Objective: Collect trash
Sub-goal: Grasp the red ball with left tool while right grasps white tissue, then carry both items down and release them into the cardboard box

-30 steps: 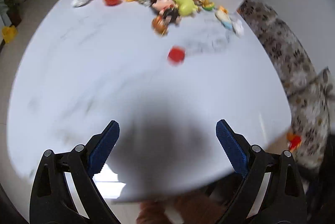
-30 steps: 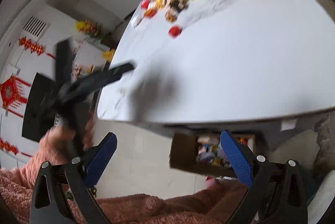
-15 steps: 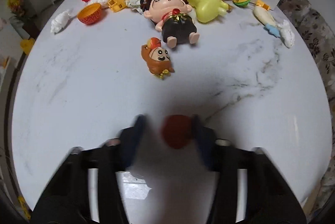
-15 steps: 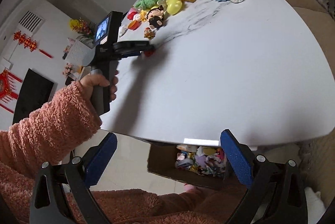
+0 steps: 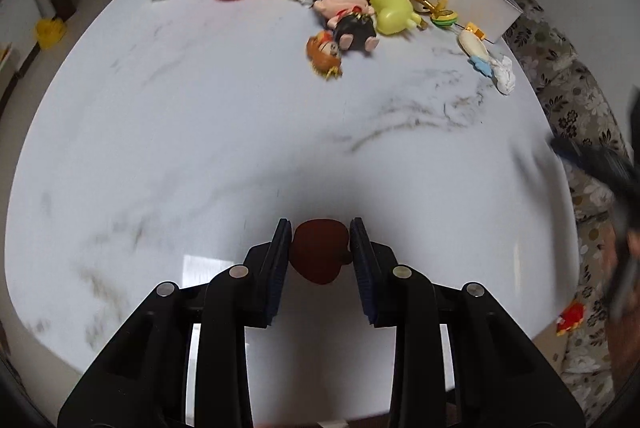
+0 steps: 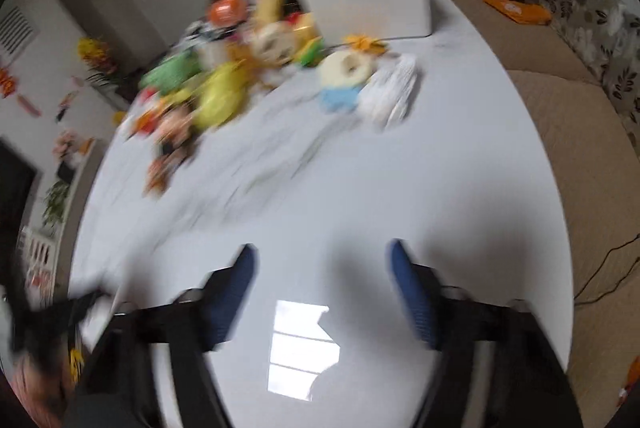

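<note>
A home living room: a white marble table (image 5: pixel 200 131) strewn with toys (image 5: pixel 348 15), a floral sofa (image 6: pixel 592 27) beside it, red paper decorations (image 6: pixel 8 83) on the wall.

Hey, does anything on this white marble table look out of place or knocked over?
Yes. A heap of toys and scraps crowds the far end of the white marble table; a big-headed doll in a black outfit lies on its back. A small red piece sits apart, clamped in the left gripper.

Two black plastic grippers, left gripper (image 5: pixel 320 228) and right gripper (image 6: pixel 322 260), built from angular linkage arms. Round silver screws (image 5: pixel 239 271) at the pivots. Ribbed dark-blue pads (image 5: pixel 360 240) lining each finger.
</note>
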